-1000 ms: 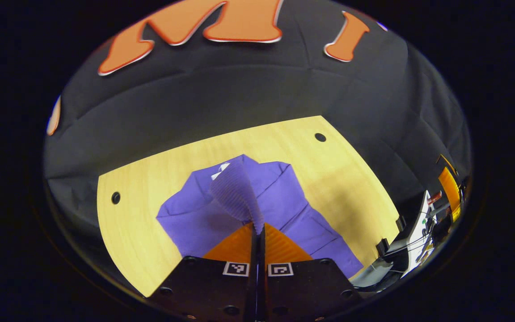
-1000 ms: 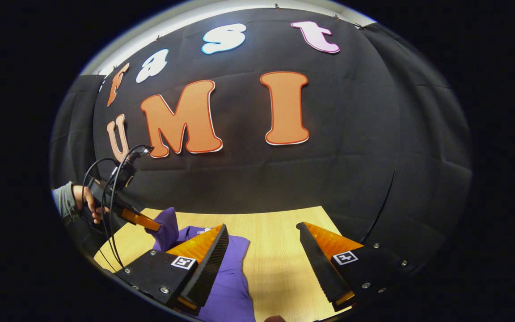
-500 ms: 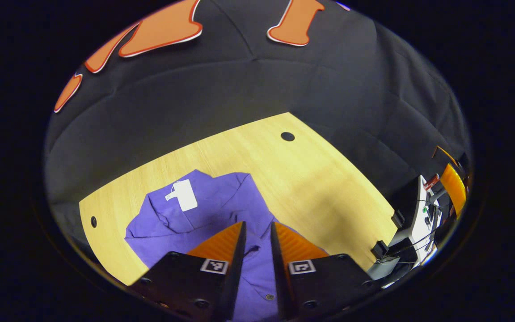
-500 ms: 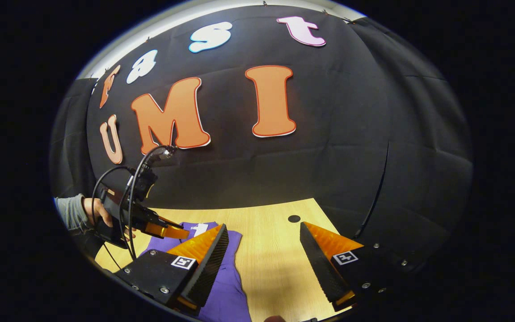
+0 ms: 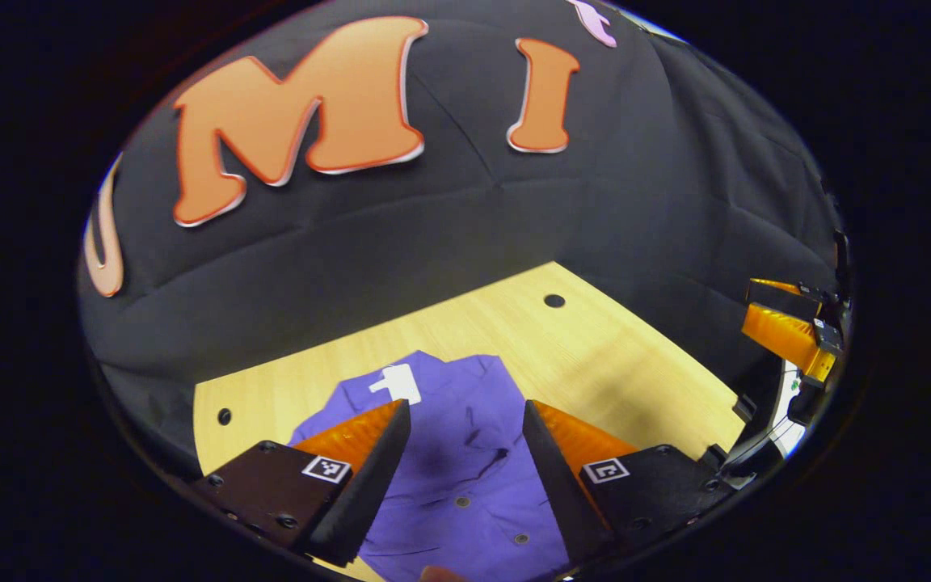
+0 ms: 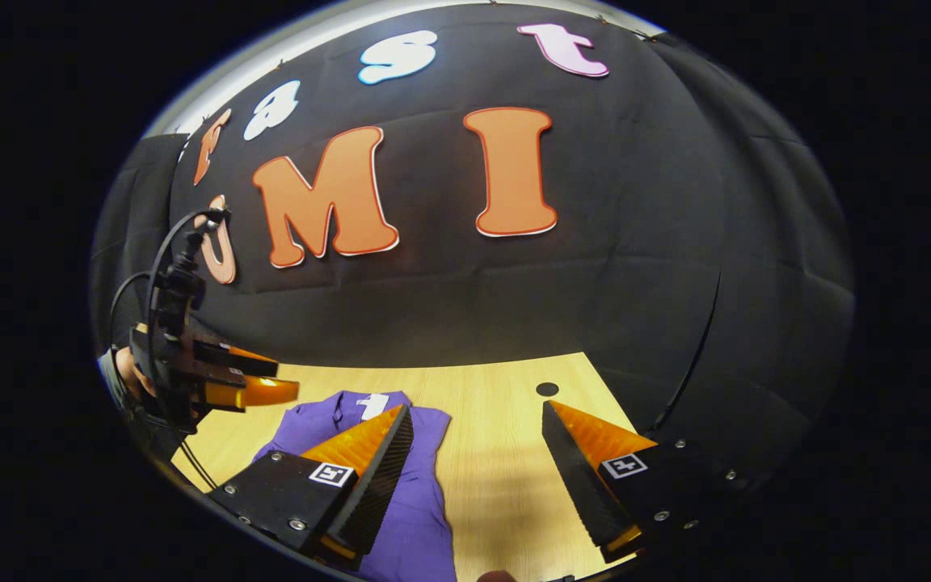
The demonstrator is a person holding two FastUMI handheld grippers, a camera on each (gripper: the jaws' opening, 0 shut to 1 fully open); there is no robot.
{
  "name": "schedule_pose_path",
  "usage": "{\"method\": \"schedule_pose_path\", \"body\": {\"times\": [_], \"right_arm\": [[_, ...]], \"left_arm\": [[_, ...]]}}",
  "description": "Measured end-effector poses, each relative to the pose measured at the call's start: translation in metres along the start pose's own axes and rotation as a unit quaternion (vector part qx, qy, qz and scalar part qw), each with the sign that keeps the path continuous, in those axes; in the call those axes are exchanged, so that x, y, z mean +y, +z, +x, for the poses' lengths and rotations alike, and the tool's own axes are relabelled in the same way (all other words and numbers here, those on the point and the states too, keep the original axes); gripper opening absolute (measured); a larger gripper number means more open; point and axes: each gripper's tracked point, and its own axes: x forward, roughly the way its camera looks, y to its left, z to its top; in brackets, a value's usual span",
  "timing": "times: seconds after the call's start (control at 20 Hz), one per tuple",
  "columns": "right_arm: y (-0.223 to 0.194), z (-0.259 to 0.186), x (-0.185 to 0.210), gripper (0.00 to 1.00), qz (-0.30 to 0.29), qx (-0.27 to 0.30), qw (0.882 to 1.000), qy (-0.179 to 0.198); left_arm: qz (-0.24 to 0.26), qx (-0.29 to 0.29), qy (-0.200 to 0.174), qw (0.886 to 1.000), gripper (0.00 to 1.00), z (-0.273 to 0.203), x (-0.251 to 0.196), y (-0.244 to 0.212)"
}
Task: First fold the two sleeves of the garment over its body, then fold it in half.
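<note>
The purple shirt [image 5: 465, 453] lies compactly on the surface [image 5: 595, 356] (sleeves apparently folded in), halving seemingly left, both grippers' jaws spread and empty.

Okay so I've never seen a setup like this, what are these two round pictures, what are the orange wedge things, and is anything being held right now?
These are two handheld grasping tools; a person holds one in each hand. Each carries a wide-angle camera that looks along its own two fingers, hence the round pictures. The orange wedges on black blocks at the bottom are those fingers.

In the left gripper view, the left tool is open above a purple garment lying on a light wooden table. A white tag sits near its collar, and small buttons show down the front.

In the right gripper view, the right tool is also open, over the table beside the garment. At that picture's left edge, the left tool appears again, farther off.

Nothing is held: both tools are empty.
</note>
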Motion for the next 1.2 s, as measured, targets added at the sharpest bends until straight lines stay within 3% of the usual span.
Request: {"method": "schedule_pose_path", "body": {"times": [0.05, 0.1, 0.25, 0.65, 0.75, 0.8, 0.85, 1.2], "right_arm": [[0.000, 0.000, 0.004, 1.00, -0.007, -0.003, 1.000, 0.003], [0.000, 0.000, 0.008, 0.95, -0.015, -0.008, 1.000, 0.005], [0.000, -0.003, 0.020, 0.96, -0.039, -0.021, 0.999, 0.010], [-0.030, -0.048, 0.043, 0.95, -0.072, -0.023, 0.997, -0.015], [-0.054, -0.062, 0.048, 0.95, -0.061, -0.001, 0.998, -0.023], [-0.067, -0.068, 0.051, 1.00, -0.056, 0.012, 0.998, -0.023], [-0.082, -0.075, 0.054, 0.95, -0.055, 0.026, 0.998, -0.023], [-0.198, -0.103, 0.070, 0.96, -0.025, 0.162, 0.986, -0.017]], "left_arm": [[-0.002, -0.019, 0.021, 1.000, 0.91, -0.010, 0.013, 0.000], [-0.006, -0.039, 0.041, 0.998, 0.91, -0.025, 0.023, 0.000], [-0.022, -0.094, 0.088, 0.991, 0.91, -0.073, 0.043, 0.001], [-0.043, -0.194, 0.187, 0.962, 0.90, -0.210, 0.088, -0.033], [-0.046, -0.190, 0.197, 0.961, 0.90, -0.234, 0.094, -0.060], [-0.043, -0.183, 0.200, 0.962, 0.90, -0.239, 0.095, -0.075], [-0.039, -0.175, 0.206, 0.962, 0.90, -0.245, 0.097, -0.092], [-0.075, -0.045, 0.183, 0.979, 0.94, -0.238, 0.079, -0.239]]}}
